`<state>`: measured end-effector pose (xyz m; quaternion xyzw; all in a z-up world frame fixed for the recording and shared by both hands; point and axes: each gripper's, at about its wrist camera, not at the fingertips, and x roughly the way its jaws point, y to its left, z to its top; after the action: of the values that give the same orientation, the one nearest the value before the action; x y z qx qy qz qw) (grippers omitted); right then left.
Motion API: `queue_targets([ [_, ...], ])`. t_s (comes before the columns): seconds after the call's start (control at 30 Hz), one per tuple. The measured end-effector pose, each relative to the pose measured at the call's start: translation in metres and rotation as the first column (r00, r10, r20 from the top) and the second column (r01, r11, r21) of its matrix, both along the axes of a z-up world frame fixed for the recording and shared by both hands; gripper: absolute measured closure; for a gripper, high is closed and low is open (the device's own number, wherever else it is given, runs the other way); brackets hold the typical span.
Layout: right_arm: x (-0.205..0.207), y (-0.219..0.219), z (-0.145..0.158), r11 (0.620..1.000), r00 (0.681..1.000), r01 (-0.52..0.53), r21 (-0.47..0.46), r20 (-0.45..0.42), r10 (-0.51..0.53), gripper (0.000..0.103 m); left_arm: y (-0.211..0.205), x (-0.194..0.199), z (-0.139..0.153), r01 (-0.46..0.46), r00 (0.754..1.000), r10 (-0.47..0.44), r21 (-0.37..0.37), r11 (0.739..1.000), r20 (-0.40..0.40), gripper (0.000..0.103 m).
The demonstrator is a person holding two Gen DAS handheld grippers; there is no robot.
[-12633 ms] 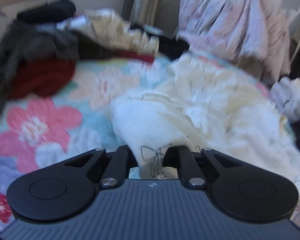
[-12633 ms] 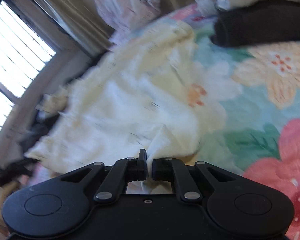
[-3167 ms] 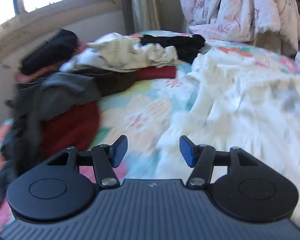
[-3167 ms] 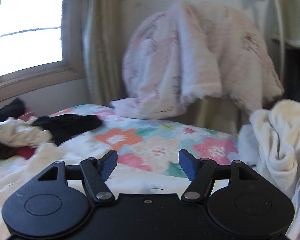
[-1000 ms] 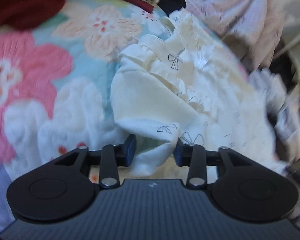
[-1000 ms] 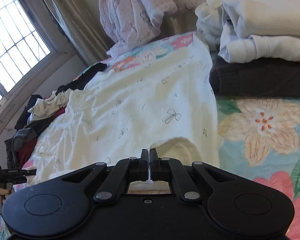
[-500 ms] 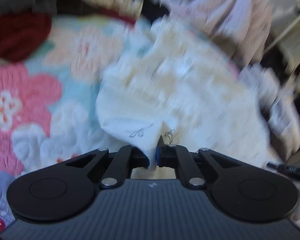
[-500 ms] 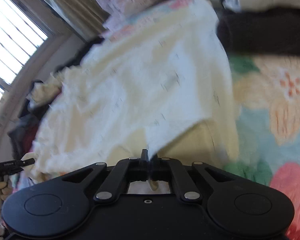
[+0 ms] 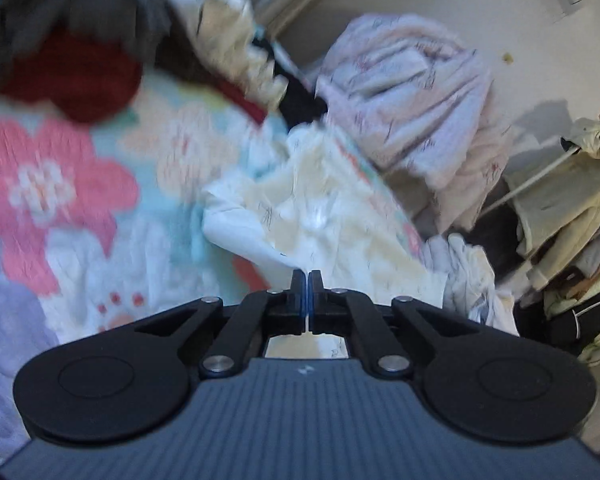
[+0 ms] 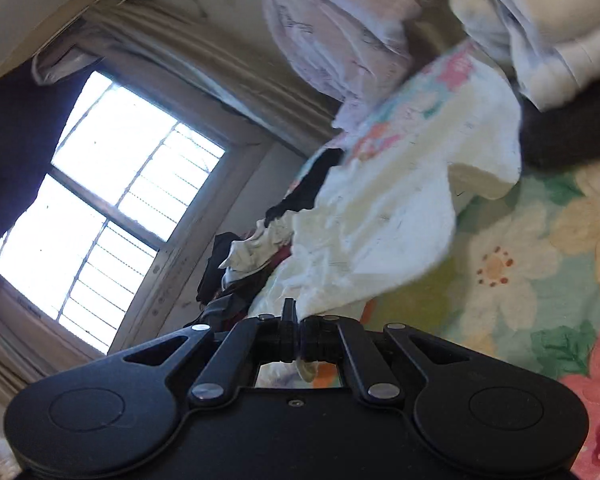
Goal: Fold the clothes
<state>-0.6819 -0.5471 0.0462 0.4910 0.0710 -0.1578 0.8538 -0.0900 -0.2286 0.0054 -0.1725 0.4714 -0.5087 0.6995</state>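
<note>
- Left gripper (image 9: pixel 308 278) clenched on edge of cream garment (image 9: pixel 320 216), draped toward 12 o'clock over floral bedspread (image 9: pixel 60 184).
- Right gripper (image 10: pixel 296 320) clamped on same garment (image 10: pixel 384 216), spreading toward 1 o'clock.

Cream garment (image 9: pixel 328 216) — small dark marks, possibly bows, blurred. Bedspread (image 10: pixel 512 264) — pale blue-green with pink and peach flowers. Heaped clothes (image 9: pixel 72 68): dark red, grey.
</note>
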Motion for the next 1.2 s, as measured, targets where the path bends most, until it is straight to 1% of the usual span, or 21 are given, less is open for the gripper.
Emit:
queue_targets([
  [0.1,0.005,-0.011,-0.013,0.998,0.995,0.055,-0.012,-0.080,-0.056,0.099,-0.009,-0.004,-0.018,0.019,0.999,-0.022,0.065,0.998,0.038,0.099],
  [0.17,0.006,-0.015,-0.019,0.998,0.995,0.056,0.002,-0.083,-0.055,0.099,-0.010,-0.004,-0.026,0.021,0.999,-0.025,0.097,0.995,0.044,0.099],
  [0.23,0.008,-0.018,-0.022,0.999,0.995,0.052,0.002,-0.089,-0.052,0.099,-0.008,0.000,-0.033,0.036,0.999,-0.040,0.130,0.991,0.030,0.096],
  [0.3,0.014,-0.020,-0.023,0.999,0.993,0.043,-0.005,-0.108,-0.043,0.099,-0.009,0.001,-0.040,0.070,0.997,-0.074,0.193,0.979,0.011,0.096],
  [0.33,0.015,-0.021,-0.024,0.999,0.993,0.038,-0.010,-0.113,-0.038,0.099,-0.010,0.001,-0.043,0.087,0.995,-0.093,0.223,0.971,0.017,0.094],
  [0.37,0.017,-0.022,-0.024,0.999,0.992,0.032,-0.014,-0.118,-0.034,0.099,-0.013,-0.002,-0.044,0.096,0.993,-0.110,0.250,0.963,0.044,0.084],
  [0.4,0.019,-0.023,-0.025,0.999,0.992,0.027,-0.018,-0.123,-0.029,0.099,-0.015,-0.005,-0.044,0.093,0.991,-0.117,0.275,0.957,0.070,0.068],
  [0.43,0.021,-0.024,-0.026,1.000,0.992,0.025,-0.018,-0.124,-0.027,0.099,-0.017,-0.007,-0.044,0.086,0.989,-0.117,0.293,0.952,0.090,0.059],
  [0.47,0.023,-0.025,-0.026,1.000,0.992,0.023,-0.018,-0.124,-0.025,0.099,-0.021,-0.008,-0.046,0.088,0.989,-0.120,0.303,0.949,0.088,0.053],
  [0.53,0.025,-0.027,-0.028,1.000,0.992,0.017,-0.017,-0.127,-0.019,0.099,-0.032,-0.010,-0.050,0.131,0.986,-0.156,0.328,0.935,0.053,0.102],
  [0.57,0.026,-0.028,-0.029,1.000,0.992,0.012,-0.016,-0.126,-0.014,0.099,-0.037,-0.012,-0.047,0.144,0.983,-0.173,0.330,0.933,0.060,0.103],
  [0.63,0.028,-0.033,-0.027,1.000,0.994,0.001,-0.021,-0.111,-0.004,0.099,-0.048,-0.023,-0.026,0.149,0.968,-0.201,0.303,0.941,0.147,0.103],
  [0.67,0.028,-0.036,-0.025,1.000,0.995,-0.004,-0.027,-0.099,0.001,0.099,-0.053,-0.024,-0.015,0.148,0.963,-0.202,0.277,0.949,0.178,0.103],
  [0.7,0.029,-0.040,-0.022,0.999,0.996,-0.008,-0.035,-0.092,0.004,0.099,-0.057,-0.022,0.000,0.142,0.964,-0.187,0.230,0.963,0.189,0.103],
  [0.77,0.035,-0.051,-0.006,0.996,0.992,-0.007,-0.092,-0.127,-0.005,0.099,-0.069,-0.011,0.027,0.121,0.969,-0.147,0.136,0.983,0.198,0.103],
  [0.83,0.043,-0.065,0.015,0.987,0.987,-0.007,-0.160,-0.162,-0.019,0.099,-0.085,0.002,0.052,0.096,0.968,-0.111,0.077,0.992,0.224,0.103],
  [0.9,0.052,-0.081,0.036,0.974,0.980,-0.003,-0.226,-0.193,-0.042,0.099,-0.107,0.015,0.069,0.076,0.964,-0.083,0.037,0.996,0.253,0.103],
  [0.97,0.064,-0.097,0.055,0.956,0.969,0.001,-0.293,-0.236,-0.073,0.099,-0.134,0.030,0.076,0.061,0.966,-0.063,0.014,0.998,0.250,0.103],
  [1.03,0.078,-0.117,0.070,0.936,0.952,-0.001,-0.351,-0.286,-0.106,0.099,-0.166,0.043,0.080,0.051,0.965,-0.054,0.018,0.999,0.255,0.103],
  [1.13,0.097,-0.149,0.078,0.912,0.917,0.002,-0.411,-0.363,-0.165,0.099,-0.211,0.057,0.080,0.044,0.957,-0.043,0.005,0.999,0.285,0.103],
  [1.2,0.108,-0.170,0.076,0.909,0.889,0.020,-0.416,-0.408,-0.207,0.099,-0.243,0.062,0.074,0.068,0.954,-0.064,-0.002,0.998,0.292,0.103],
])
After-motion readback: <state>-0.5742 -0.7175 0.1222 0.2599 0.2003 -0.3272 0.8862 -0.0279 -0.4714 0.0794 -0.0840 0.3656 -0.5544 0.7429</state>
